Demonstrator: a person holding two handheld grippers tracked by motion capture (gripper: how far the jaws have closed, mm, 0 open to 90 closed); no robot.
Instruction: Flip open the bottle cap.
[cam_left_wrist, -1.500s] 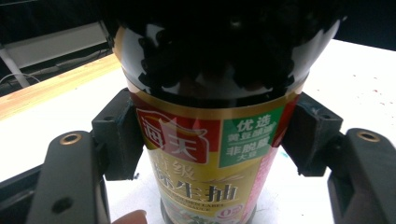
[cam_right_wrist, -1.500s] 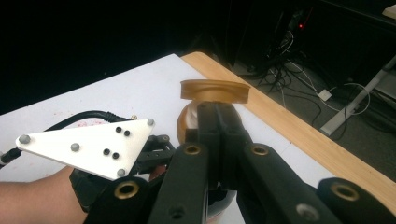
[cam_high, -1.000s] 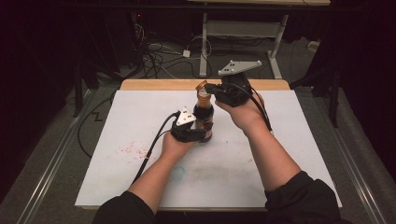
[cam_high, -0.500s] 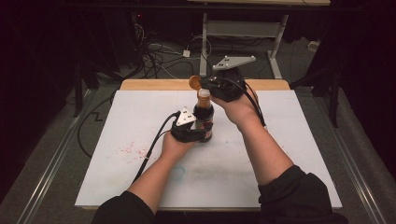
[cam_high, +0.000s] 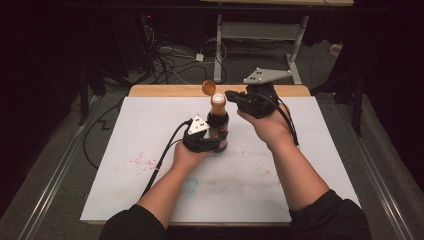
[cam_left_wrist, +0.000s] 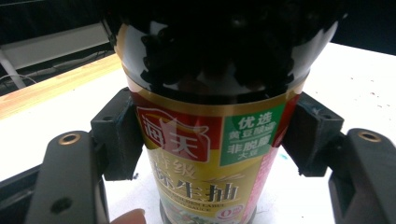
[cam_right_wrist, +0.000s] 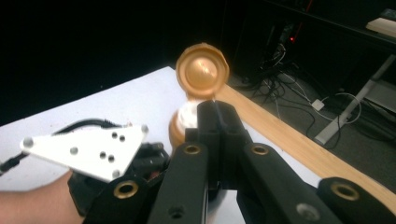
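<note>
Soy sauce bottle (cam_high: 218, 131), upright mid-bench (cam_high: 125, 125), pinched low by the left gripper (cam_high: 206, 144); flip cap (cam_high: 209, 88), shut a second ago, now hinged open (spout exposed, ready for pouring); right gripper (cam_high: 231, 95) pressed together just beside it.

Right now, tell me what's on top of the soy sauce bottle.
The soy sauce bottle carries an orange flip cap, hinged open, with a white spout under it. The right claw covers part of the spout.

Place: a lab or test room.
Evidence: dark surroundings, tangled black cables (cam_high: 167, 62) on grey floor, a white-topped wooden bench (cam_high: 150, 130), metal desk frame (cam_high: 260, 30) behind.
</note>
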